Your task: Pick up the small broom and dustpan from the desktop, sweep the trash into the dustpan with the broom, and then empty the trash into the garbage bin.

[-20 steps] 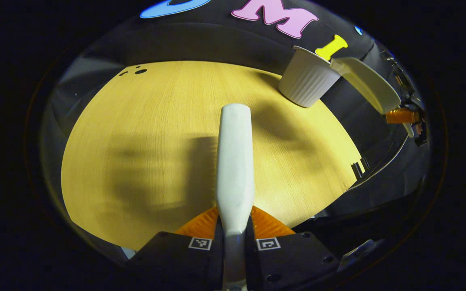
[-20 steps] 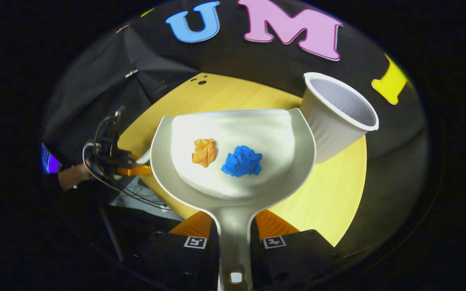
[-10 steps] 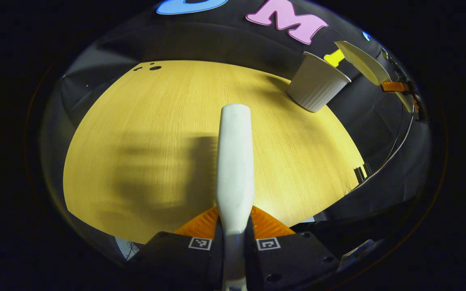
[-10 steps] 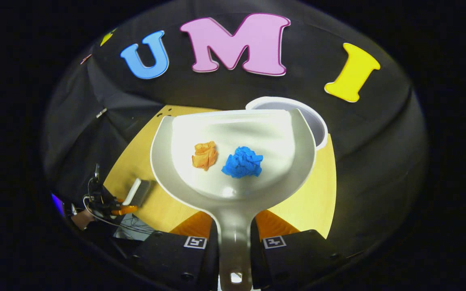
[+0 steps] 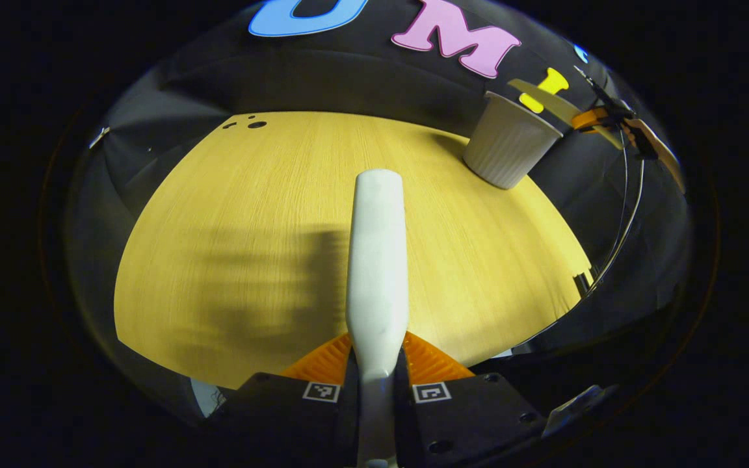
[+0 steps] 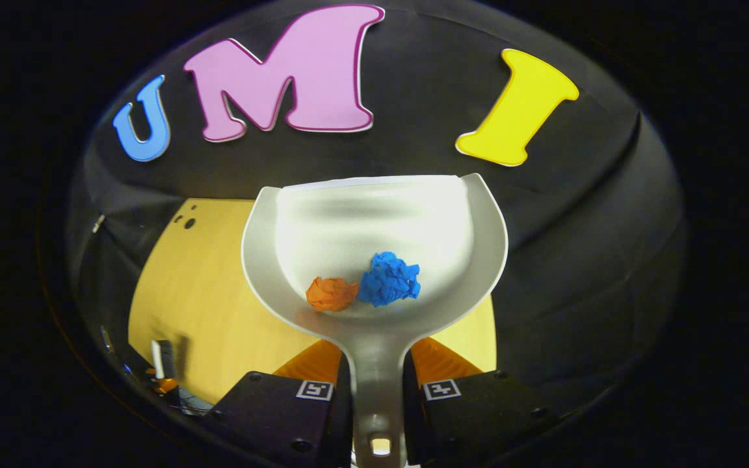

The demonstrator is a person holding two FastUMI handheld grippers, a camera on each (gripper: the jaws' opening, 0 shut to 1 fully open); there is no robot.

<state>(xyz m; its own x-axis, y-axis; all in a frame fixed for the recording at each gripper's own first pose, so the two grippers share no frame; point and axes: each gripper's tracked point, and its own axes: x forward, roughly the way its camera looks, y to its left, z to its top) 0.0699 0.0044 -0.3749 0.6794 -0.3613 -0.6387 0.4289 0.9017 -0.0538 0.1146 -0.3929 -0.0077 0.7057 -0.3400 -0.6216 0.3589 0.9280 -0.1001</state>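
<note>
Dustpan (image 6: 374, 234), gripped by your right fingers (image 6: 342, 361) at the handle, carries both paper wads (image 6: 365, 289) above the bin (image 5: 508, 149); tip off-centre and they land on the surface (image 5: 251, 227). Left fingers (image 5: 322, 357) clamp the broom (image 5: 378, 260).

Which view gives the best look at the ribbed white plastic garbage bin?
The left gripper view: the ribbed white plastic garbage bin stands whole at the wooden desktop's far right edge. In the right gripper view the white plastic dustpan covers where it would be.
</note>
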